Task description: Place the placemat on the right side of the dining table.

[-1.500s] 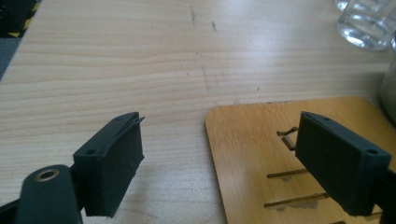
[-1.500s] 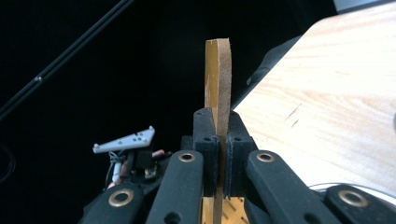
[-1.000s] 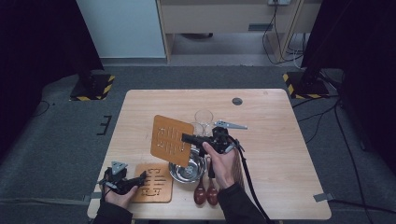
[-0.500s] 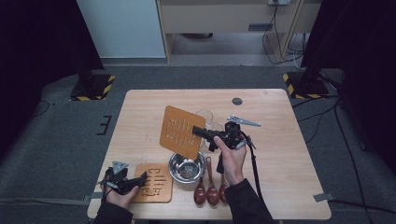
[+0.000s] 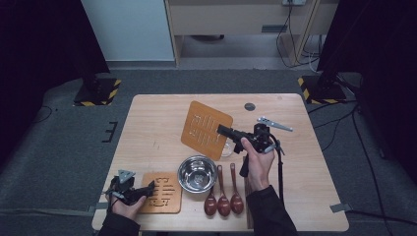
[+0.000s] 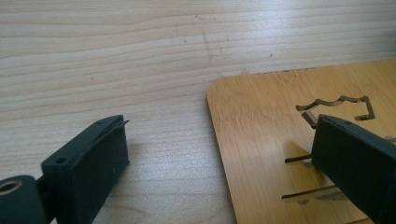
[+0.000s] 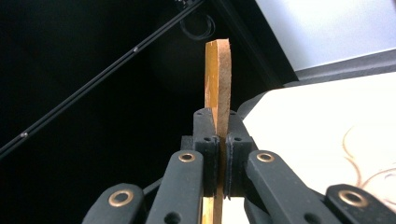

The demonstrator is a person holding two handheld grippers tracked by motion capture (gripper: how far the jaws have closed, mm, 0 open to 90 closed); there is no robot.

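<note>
The lifted trivet (image 5: 205, 129) is a thin wooden board, orange-brown, roughly square with rounded corners, and cut through with a set of short parallel slots near its middle. In the high view it sits in the centre of the frame, raised off the table (image 5: 157, 123) and tilted so its broad face turns toward the camera. The right gripper (image 5: 227, 132) holds it by its right-hand edge, jaws pressed tight on the board. In the right gripper view the board (image 7: 217, 74) shows edge-on — a narrow upright strip, paler on one side, rising from between the two clamped black jaws against a dark background.

A second trivet (image 5: 162, 192) of the same wood and slot pattern lies flat at the lower left of the high view, near the table's front edge. The left gripper (image 5: 147, 189) rests at its left side, jaws spread and just having been opening — in the left gripper view one jaw stands over bare table wood at lower left, the other over the trivet's (image 6: 289, 140) surface at right, with its rounded corner lying between them and nothing pinched.

Just right of the flat trivet stands a steel bowl (image 5: 197, 173), and right of that three dark wooden spoons (image 5: 223, 196) lie side by side. A clear glass (image 5: 227, 147) is partly hidden behind the lifted trivet's lower edge.
</note>
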